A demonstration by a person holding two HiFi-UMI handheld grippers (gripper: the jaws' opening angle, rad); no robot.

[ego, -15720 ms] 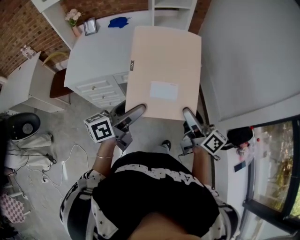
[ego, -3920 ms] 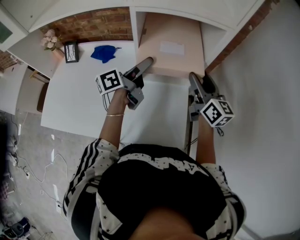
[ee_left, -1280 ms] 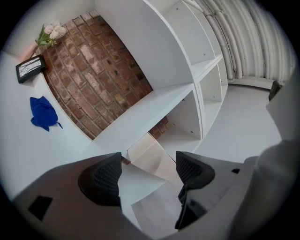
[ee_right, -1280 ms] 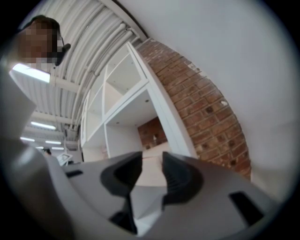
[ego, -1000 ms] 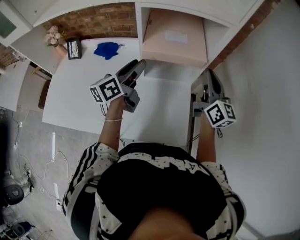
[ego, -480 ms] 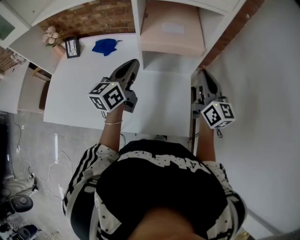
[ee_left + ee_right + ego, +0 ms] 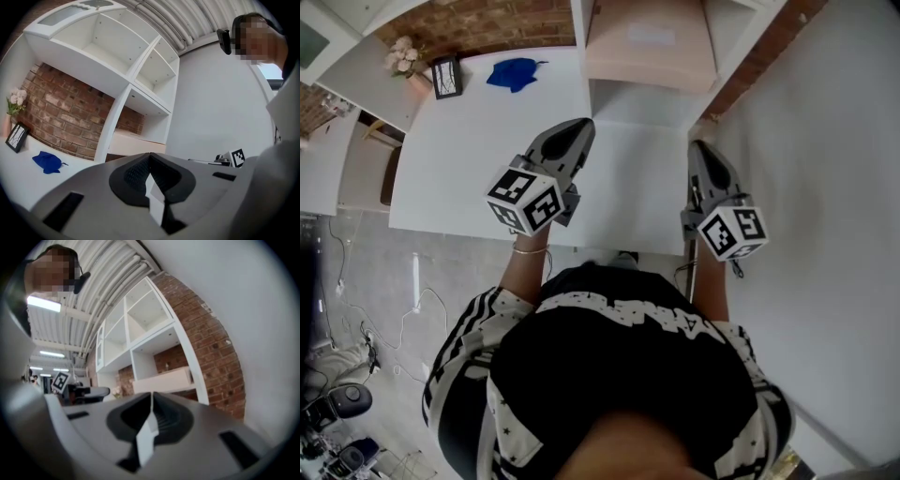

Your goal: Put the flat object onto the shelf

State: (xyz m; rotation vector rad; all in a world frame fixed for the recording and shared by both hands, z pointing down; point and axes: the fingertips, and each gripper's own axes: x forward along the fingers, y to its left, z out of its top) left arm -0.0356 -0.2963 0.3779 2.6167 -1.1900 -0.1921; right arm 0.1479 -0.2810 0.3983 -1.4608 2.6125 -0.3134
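Pink-beige flat cardboard box now inside white shelf cubby, let go of. Just closed left claw together, empty, back over white bench. Right claw together too, empty, away from box. Looks done.

Everything I see is bright. The white desk and the white wall glow softly, with no hard glare. Shadows are pale and soft. In the right gripper view, long lamps shine on the ceiling, and the nearest one is so bright it looks plain white. Both gripper views bend round like a fish bowl and have black corners. The head view bends a little at its edges too. Up close, my left gripper and right gripper look fuzzy, but the shelves behind them look sharp.
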